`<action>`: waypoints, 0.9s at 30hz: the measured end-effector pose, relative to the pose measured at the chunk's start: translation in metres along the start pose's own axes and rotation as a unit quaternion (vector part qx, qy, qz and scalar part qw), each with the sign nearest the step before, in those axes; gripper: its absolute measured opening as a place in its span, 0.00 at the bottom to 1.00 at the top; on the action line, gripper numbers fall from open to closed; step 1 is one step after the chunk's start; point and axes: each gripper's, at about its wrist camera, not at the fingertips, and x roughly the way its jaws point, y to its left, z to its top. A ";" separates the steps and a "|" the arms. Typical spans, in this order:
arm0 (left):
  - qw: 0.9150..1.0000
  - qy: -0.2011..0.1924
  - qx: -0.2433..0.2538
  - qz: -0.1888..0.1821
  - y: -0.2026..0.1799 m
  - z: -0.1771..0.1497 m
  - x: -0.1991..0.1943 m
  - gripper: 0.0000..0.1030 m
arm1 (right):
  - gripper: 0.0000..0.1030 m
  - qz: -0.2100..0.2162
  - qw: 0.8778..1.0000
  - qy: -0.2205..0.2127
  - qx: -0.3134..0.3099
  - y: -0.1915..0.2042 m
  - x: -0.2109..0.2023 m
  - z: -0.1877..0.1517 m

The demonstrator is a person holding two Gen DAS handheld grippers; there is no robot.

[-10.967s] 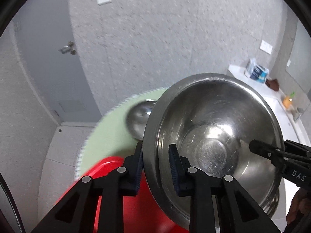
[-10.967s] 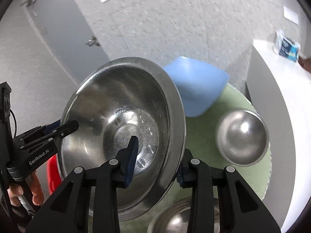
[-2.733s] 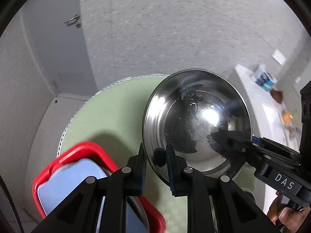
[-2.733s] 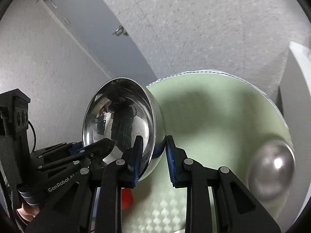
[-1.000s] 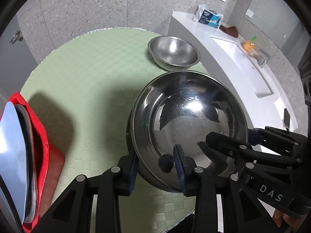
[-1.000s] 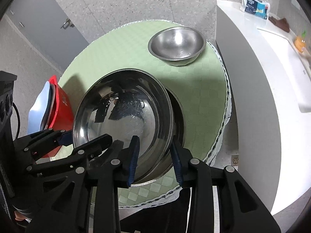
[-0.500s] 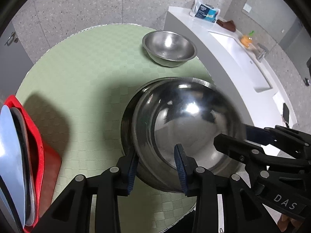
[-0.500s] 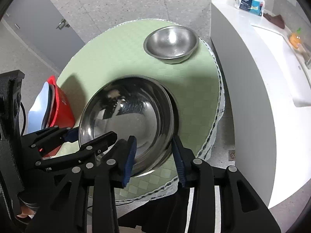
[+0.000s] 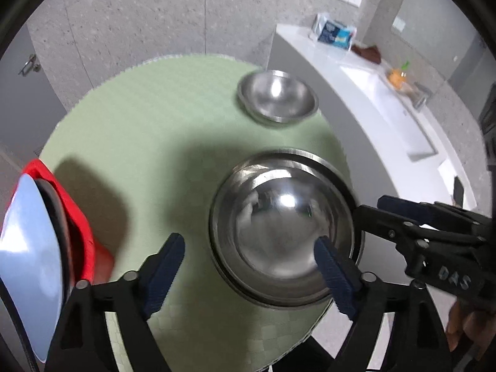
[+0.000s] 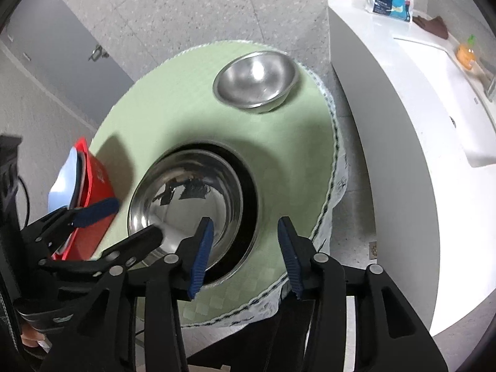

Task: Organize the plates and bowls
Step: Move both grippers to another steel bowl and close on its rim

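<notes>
A: Nearest items?
B: Left gripper (image 9: 248, 274) and right gripper (image 10: 245, 254), both spread wide, empty; nested shiny steel bowls (image 9: 283, 235) on round pale-green checked tablecloth (image 9: 148, 142).
A: Beyond?
B: Smaller steel bowl (image 9: 277, 97); white curved counter (image 9: 372, 99); grey speckled wall (image 9: 155, 15).

Round table w/ pale green checked cloth (image 9: 161, 130) standing beside a white counter (image 9: 365, 93); blue-white packet (image 9: 334, 31) and brown cloth (image 9: 369, 53) lying at its far end, orange item (image 9: 398, 77) sitting near the sink; grey door w/ handle (image 9: 29, 65) showing at left

three steel bowls (image 9: 280, 238) – perhaps, one rack (image 10: 93, 183)
</notes>
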 end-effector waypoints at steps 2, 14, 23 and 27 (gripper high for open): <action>1.000 -0.004 -0.005 0.002 0.003 0.005 -0.002 0.80 | 0.46 0.004 1.000 -0.006 0.005 -0.007 -0.001 0.006; 0.998 -0.007 -0.052 0.031 0.003 0.081 0.038 0.81 | 0.47 0.043 0.999 -0.027 -0.003 -0.042 0.017 0.086; 0.992 0.044 -0.095 0.064 0.001 0.139 0.117 0.83 | 0.47 0.059 0.998 0.019 -0.029 -0.078 0.076 0.167; 0.988 0.073 -0.113 0.075 0.006 0.152 0.149 0.80 | 0.47 0.081 0.994 0.055 -0.046 -0.081 0.106 0.181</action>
